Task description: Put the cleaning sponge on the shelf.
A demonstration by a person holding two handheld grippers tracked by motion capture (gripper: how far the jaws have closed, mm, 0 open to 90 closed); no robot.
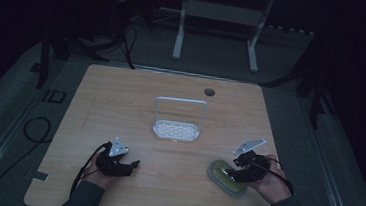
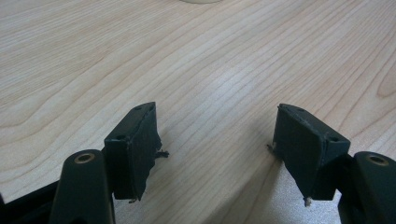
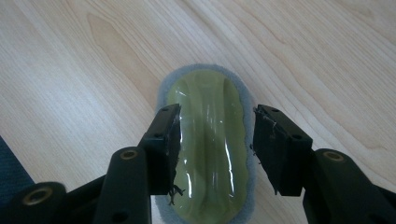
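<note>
Dim room beyond, dark floor, legs of a white frame (image 1: 217,33) at the far side. Nearer, a pale wooden table (image 1: 121,92) with a round cable hole (image 1: 209,92) near its far edge. Standing near the middle of the table, a small white rack (image 1: 178,118): perforated base, tall wire hoop rising over it, nothing in it.

At the near left, left gripper (image 1: 134,165) held low over bare wood in a hand (image 1: 95,171), grey three-cornered plate on top, cable looping back toward the sleeve. Seen along its own view, left gripper (image 2: 217,149) with jaws spread wide, only wood grain between them, frayed fibres clinging to the pad edges.

At the near right, right gripper (image 1: 229,173) held in the other hand (image 1: 272,183), angled down onto an oval scrubbing pad (image 1: 224,178) lying flat on the table near the front edge. Well apart from the rack. In the right gripper view, right gripper (image 3: 215,135) with jaws parted, straddling the scrubbing pad (image 3: 208,140): glossy olive-green ridged grip on a grey felt base. Left jaw right at the grip's side, a gap at the right jaw; actual contact impossible to tell.
</note>
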